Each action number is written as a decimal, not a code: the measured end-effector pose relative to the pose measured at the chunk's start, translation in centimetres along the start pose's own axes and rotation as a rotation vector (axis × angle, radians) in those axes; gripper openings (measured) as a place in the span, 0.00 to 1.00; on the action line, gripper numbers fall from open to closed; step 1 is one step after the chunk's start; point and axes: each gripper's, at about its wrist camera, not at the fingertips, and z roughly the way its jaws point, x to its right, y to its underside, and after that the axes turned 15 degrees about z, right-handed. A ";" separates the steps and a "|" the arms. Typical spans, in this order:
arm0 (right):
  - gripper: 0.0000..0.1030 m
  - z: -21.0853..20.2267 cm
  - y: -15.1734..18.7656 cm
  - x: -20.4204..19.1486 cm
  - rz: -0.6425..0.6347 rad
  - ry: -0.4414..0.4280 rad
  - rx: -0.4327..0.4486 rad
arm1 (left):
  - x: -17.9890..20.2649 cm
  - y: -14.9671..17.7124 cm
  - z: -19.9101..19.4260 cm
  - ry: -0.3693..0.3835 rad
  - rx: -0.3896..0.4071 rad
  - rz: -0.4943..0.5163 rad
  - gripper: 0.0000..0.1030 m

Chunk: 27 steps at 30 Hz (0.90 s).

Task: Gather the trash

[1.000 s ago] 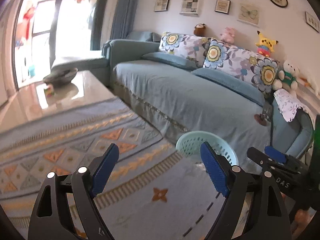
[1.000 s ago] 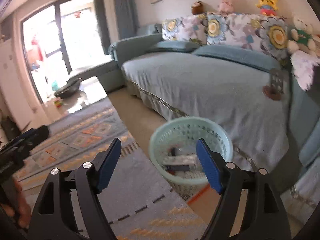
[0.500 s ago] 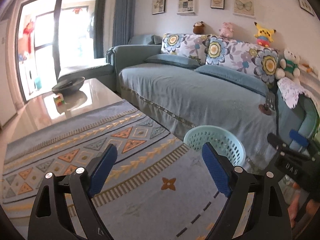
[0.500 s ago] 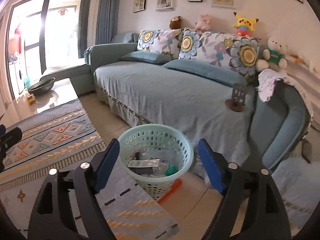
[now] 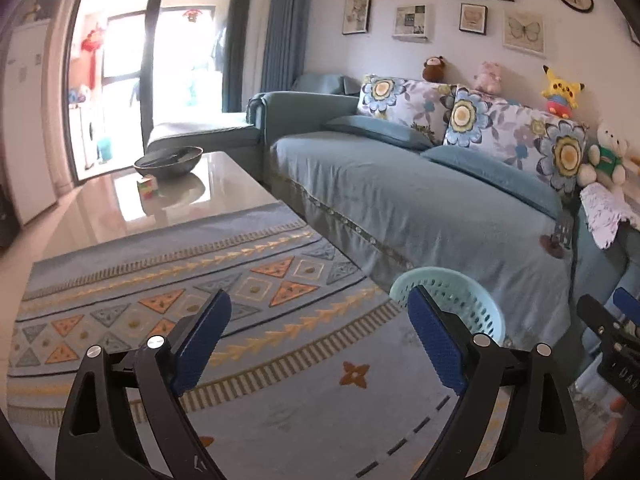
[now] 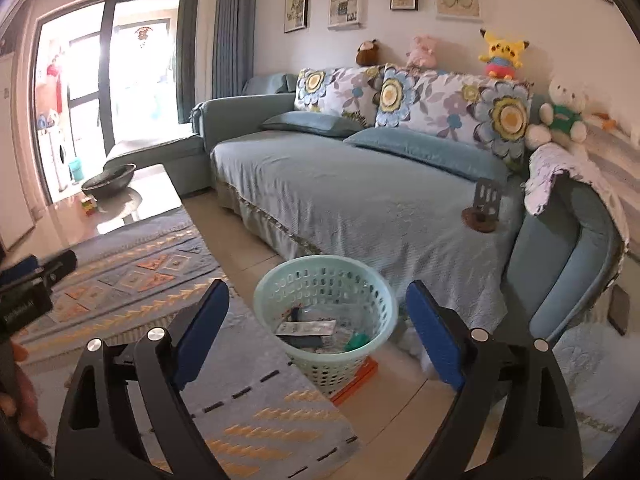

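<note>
Living rm, tiled floor w/ patterned blue-grey woven rug [image 5: 200, 288].

Item: pale mint perforated plastic basket [image 6: 326, 280], round, standing on the floor between the rug edge and a blue-grey covered sofa [image 6: 360, 188]. It holds trash – flat cartons or wrappers and a green bit; exact items unclear.

Handling, est.: light, thin-walled, flexes under a squeeze; contents loose, so keep it upright. Best hold – the rolled rim, one side each.

Right gripper [image 6: 318, 326]: jaws spread wide, just been opening, nothing between. Left gripper [image 5: 320, 332]: same, empty, over the rug.
</note>
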 end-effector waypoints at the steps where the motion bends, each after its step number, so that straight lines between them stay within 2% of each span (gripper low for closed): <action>1: 0.83 0.1 0.2 -0.1 -0.005 -0.005 0.003 | 0.1 0.0 -0.1 -0.018 0.004 0.013 0.85; 4: 0.83 0.0 0.4 -1.2 -0.035 -0.037 0.033 | 0.3 0.0 -1.0 -0.071 0.038 0.051 0.85; 11: 0.83 -0.1 1.3 -3.2 -0.108 -0.123 0.092 | -0.2 0.2 -1.4 -0.054 0.054 0.050 0.86; 14: 0.83 0.3 1.5 -3.5 -0.100 -0.150 0.088 | 0.1 0.1 -1.5 -0.059 0.059 0.076 0.86; 22: 0.83 2.5 1.3 -3.1 -0.002 -0.158 0.073 | 1.8 0.2 -1.5 -0.091 0.074 0.180 0.88; 27: 0.83 3.5 1.4 -2.8 0.000 -0.149 0.056 | 1.7 0.2 -0.5 -0.090 0.048 0.180 0.88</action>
